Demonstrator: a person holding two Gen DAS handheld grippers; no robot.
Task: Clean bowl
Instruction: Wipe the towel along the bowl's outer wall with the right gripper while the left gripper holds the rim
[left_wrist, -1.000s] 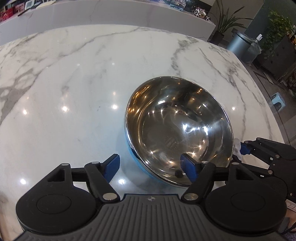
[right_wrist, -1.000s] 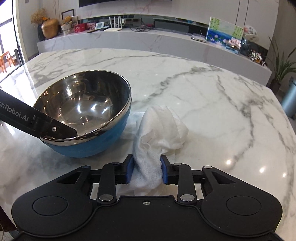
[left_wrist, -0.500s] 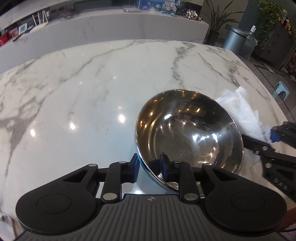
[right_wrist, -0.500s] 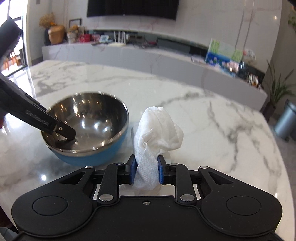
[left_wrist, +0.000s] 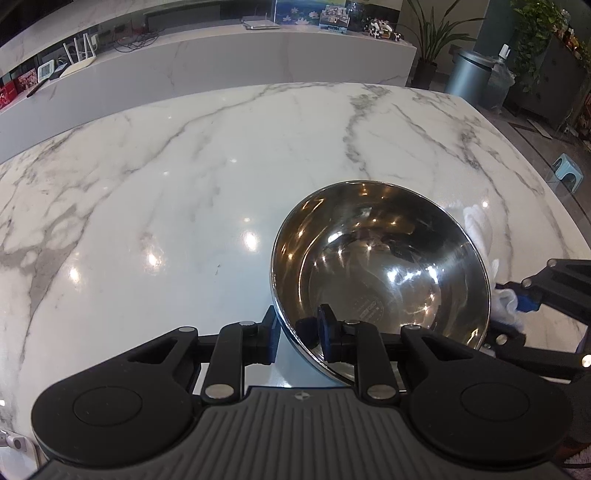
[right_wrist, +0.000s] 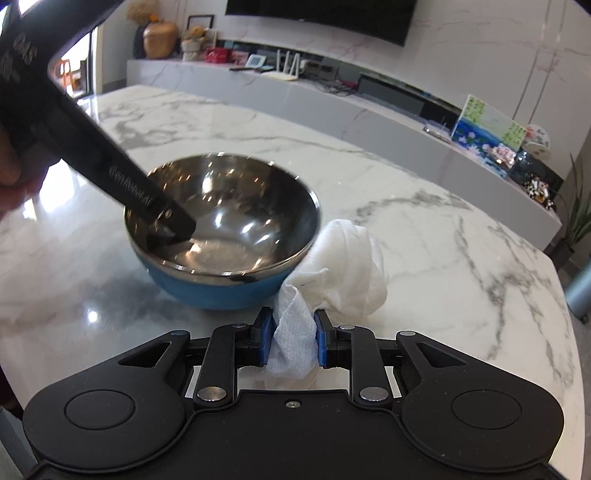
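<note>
A steel bowl (left_wrist: 380, 273) with a blue outside (right_wrist: 221, 236) rests on the marble table. My left gripper (left_wrist: 297, 332) is shut on its near rim, one pad outside the wall and one inside. In the right wrist view that gripper (right_wrist: 173, 230) reaches into the bowl from the left. My right gripper (right_wrist: 291, 341) is shut on a crumpled white cloth (right_wrist: 347, 266), which bulges just right of the bowl and touches its side. In the left wrist view the cloth (left_wrist: 480, 225) shows behind the bowl's right rim, beside the right gripper (left_wrist: 522, 301).
The white marble table (left_wrist: 184, 192) spreads wide to the left and far side. Its right edge drops to a floor with a grey bin (left_wrist: 467, 74) and a small stool (left_wrist: 567, 173). A long marble counter (right_wrist: 369, 107) with small items runs behind.
My left gripper's jaws closed from wide apart onto the bowl's near rim. The right gripper with the cloth rose off the table and rolled, staying beside the bowl.
</note>
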